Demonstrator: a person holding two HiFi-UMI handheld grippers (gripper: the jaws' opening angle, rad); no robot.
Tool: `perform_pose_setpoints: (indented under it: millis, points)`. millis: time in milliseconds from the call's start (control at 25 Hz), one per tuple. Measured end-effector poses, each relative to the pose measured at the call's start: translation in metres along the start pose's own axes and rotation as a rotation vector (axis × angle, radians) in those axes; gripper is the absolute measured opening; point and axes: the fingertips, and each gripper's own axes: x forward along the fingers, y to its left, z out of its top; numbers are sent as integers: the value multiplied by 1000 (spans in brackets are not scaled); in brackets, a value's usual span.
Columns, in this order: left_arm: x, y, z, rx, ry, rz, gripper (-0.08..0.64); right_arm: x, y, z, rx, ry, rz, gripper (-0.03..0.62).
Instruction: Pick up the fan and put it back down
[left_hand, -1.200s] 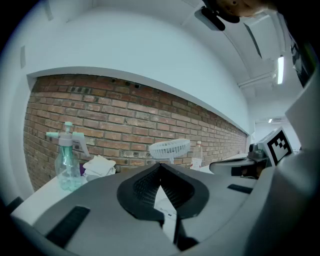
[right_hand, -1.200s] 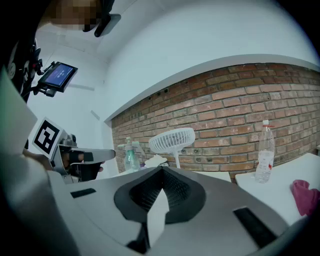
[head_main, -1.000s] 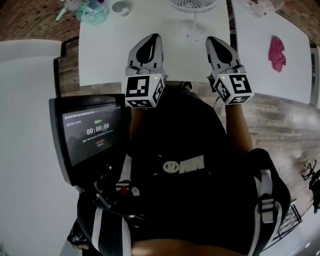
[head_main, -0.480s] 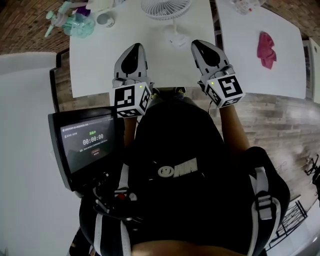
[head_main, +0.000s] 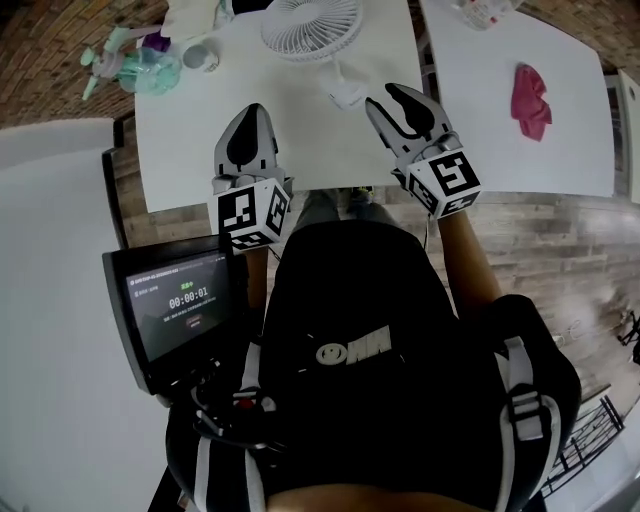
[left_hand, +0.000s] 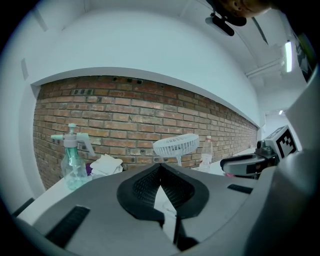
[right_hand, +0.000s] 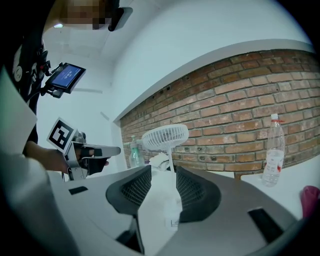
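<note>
A small white desk fan (head_main: 310, 28) stands upright on the white table (head_main: 200, 150), its base (head_main: 347, 95) toward me. My right gripper (head_main: 388, 99) hovers just right of that base. Its jaws are opening with nothing between the pads. In the right gripper view the fan (right_hand: 165, 137) and its stem show through the gap beyond the right gripper (right_hand: 164, 172). My left gripper (head_main: 249, 114) sits shut over the table, left of the base and apart from it. The left gripper (left_hand: 160, 166) has its tips meeting, with the fan (left_hand: 176, 145) beyond.
A green spray bottle (head_main: 140, 65), a cup (head_main: 196, 55) and a white cloth (head_main: 190, 15) sit at the table's far left. A second table (head_main: 560, 150) on the right holds a pink cloth (head_main: 530, 95). A clear bottle (right_hand: 272, 152) stands by the brick wall. A timer screen (head_main: 175, 300) is near my left hip.
The right gripper's jaws have gone from shut to apart, and it has edged toward the fan's base. The head view has shifted, showing more of the fan. The left gripper stays shut.
</note>
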Motion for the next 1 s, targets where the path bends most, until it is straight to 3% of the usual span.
perform_pose_setpoints:
  millis: [240, 480, 800, 1000]
  points:
    - [16, 12, 7, -1, -26, -66, -3, 17, -2, 3, -14, 14, -63, 137]
    - [39, 43, 1, -37, 3, -125, -3, 49, -5, 9, -46, 66, -140, 137]
    - [54, 47, 3, -62, -13, -183, -3, 68, -7, 7, -89, 115, -173, 137]
    - [56, 54, 10, -54, -19, -165, -3, 83, -5, 1, -93, 121, -140, 161]
